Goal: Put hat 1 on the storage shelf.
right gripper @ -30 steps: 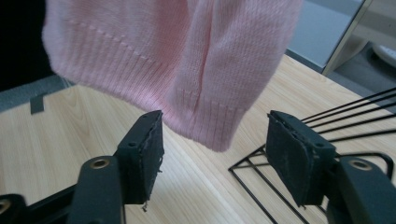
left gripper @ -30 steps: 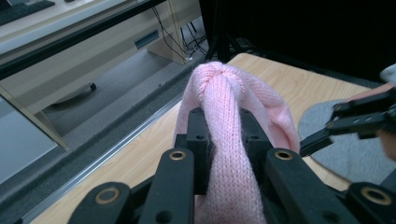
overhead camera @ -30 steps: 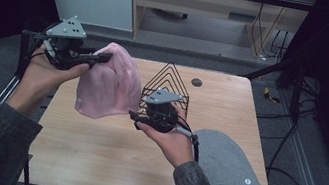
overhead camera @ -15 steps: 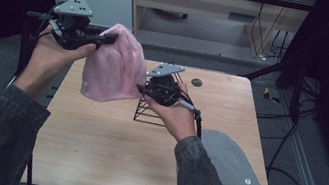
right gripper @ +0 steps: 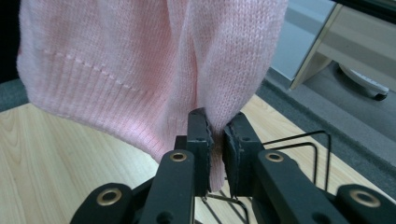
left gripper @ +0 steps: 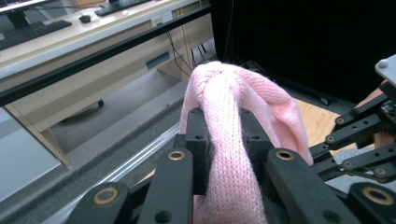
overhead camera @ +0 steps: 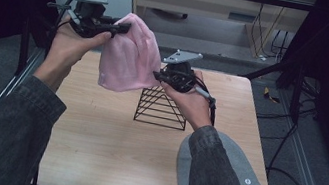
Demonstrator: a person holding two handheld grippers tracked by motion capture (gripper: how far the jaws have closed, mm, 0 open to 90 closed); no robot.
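Right gripper [right gripper: 215, 140]: jaws have just been closing and now pinch the lower edge of the pink beanie [overhead camera: 127, 58], fabric between the pads.
Left gripper [left gripper: 224, 140]: clenched on a bunched fold at the beanie's top, held high at the far left.
Pink beanie: hangs in the air between both grippers, above the far left part of the table [overhead camera: 91, 156].
Wire rack [overhead camera: 161, 107]: a black pyramid frame standing mid-table, just below the right gripper (likely the beanie's destination).
Grey beanie [overhead camera: 241, 168]: lies flat at the near right corner.
Advice: keep both grips firm, spread the opening, lower it centred over the rack's peak.
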